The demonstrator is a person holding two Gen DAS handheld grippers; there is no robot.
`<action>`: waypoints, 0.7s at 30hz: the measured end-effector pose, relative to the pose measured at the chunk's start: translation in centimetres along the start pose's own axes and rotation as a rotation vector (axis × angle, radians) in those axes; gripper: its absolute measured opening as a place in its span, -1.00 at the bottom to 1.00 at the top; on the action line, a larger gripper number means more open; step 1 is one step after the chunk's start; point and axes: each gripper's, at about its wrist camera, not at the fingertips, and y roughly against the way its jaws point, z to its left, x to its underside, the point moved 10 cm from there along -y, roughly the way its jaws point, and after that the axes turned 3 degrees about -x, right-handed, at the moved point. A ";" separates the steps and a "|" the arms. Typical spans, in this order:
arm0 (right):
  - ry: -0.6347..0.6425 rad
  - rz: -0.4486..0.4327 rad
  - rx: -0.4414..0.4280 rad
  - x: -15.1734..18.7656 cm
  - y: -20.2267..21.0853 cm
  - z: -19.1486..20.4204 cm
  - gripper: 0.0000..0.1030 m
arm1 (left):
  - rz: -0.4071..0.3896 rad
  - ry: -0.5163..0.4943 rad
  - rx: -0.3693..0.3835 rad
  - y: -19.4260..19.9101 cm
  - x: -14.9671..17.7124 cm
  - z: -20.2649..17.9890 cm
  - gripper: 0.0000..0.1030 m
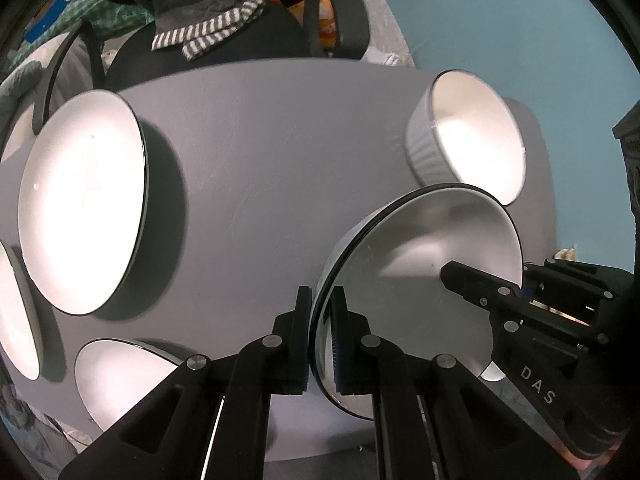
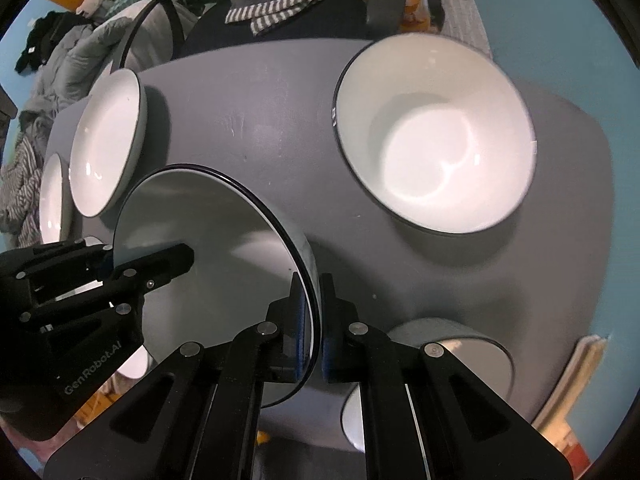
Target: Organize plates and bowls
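The white bowl with the dark rim (image 1: 420, 280) is held above the grey table (image 1: 260, 168), between the two grippers: the left gripper (image 1: 322, 336) is clenched on one side of the rim, one finger inside and one outside, and the right gripper (image 2: 314, 320) pinches the opposite side of the rim in the same way. It looks like glazed ceramic, so I judge it stiff, rather heavy, smooth and fragile (a slip on the thin rim could chip it). The rim is the only good place to hold, and two opposite grips keep it level. On the table stand also a deep bowl (image 2: 436, 140), a ribbed one near the right corner (image 2: 452, 356) and several shallow plates (image 1: 84, 204), all well apart. Behind the table is a dark chair with a striped cloth (image 1: 208, 32), and the floor is light blue (image 1: 520, 20).
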 end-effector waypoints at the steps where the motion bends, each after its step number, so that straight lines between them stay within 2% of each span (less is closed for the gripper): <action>1: -0.006 -0.004 0.002 -0.2 0.5 -0.1 -0.89 | -0.004 -0.005 0.001 -0.2 0.2 -0.4 -0.84; 11: -0.048 -0.046 0.012 -1.6 4.0 -2.2 -0.90 | -0.049 -0.061 0.026 3.1 -3.6 -3.4 -0.84; 14: -0.062 -0.056 0.012 -2.2 4.5 -2.9 -0.90 | -0.070 -0.071 0.037 3.2 -5.0 -4.2 -0.84; 21: -0.084 -0.067 0.015 -4.0 5.6 -5.4 -0.89 | -0.066 -0.076 0.034 3.0 -7.4 -5.3 -0.84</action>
